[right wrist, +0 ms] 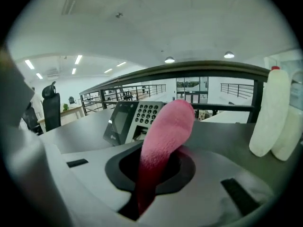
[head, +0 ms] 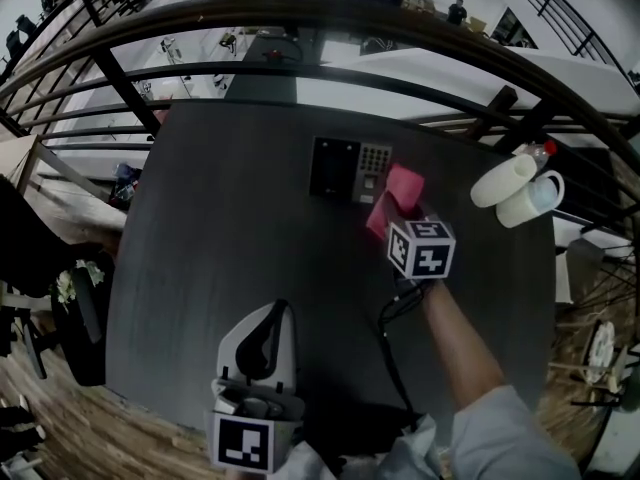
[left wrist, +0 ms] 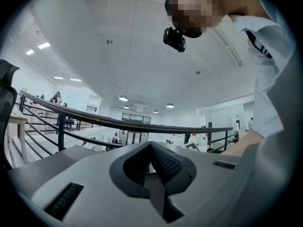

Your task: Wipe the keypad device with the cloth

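The keypad device [head: 349, 170] is black with a dark screen and a grey number pad, lying at the far middle of the dark round table [head: 220, 268]. In the right gripper view the keypad device [right wrist: 131, 120] stands just beyond the jaws, to the left. My right gripper [head: 398, 214] is shut on the pink cloth [head: 397, 197], held just right of the device. The pink cloth [right wrist: 163, 141] sticks up from the shut jaws. My left gripper [head: 268, 340] rests near the table's front edge, its jaws closed together with nothing between them [left wrist: 152, 167].
Two white jugs [head: 517, 190] lie at the table's right edge; one white jug [right wrist: 270, 112] stands tall in the right gripper view. A dark curved railing [head: 300, 18] runs behind the table. A black cable [head: 390, 338] trails from the right gripper toward me.
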The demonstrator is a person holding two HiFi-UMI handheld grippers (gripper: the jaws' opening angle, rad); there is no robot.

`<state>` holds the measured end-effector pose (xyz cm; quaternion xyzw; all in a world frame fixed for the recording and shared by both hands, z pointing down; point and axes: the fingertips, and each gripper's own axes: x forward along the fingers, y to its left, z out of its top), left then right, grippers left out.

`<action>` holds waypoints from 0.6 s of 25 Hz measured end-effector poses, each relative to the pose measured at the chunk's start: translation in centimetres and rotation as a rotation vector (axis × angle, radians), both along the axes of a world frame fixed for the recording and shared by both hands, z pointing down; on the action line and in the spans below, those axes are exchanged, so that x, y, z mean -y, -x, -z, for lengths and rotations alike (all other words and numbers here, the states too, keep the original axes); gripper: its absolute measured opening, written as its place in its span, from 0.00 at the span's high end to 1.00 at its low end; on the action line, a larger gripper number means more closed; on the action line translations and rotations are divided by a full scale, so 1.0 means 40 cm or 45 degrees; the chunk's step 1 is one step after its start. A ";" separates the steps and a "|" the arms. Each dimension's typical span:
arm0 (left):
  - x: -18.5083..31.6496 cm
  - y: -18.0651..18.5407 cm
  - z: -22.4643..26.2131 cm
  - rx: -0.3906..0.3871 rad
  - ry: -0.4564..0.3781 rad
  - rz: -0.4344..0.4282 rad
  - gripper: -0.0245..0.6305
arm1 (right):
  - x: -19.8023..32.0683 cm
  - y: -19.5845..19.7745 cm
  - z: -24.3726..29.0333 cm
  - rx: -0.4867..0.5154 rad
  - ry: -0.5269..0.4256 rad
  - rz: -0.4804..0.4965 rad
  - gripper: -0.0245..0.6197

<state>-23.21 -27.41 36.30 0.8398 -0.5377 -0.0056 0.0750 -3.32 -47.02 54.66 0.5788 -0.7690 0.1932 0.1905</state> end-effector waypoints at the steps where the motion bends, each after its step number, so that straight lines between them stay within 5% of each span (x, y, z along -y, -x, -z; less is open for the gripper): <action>1: -0.005 -0.006 0.003 0.001 -0.003 -0.001 0.96 | -0.013 0.007 0.002 0.030 0.004 0.009 0.91; 15: -0.113 -0.135 0.109 0.033 -0.095 -0.018 0.96 | -0.226 -0.025 0.179 0.127 -0.123 0.150 0.91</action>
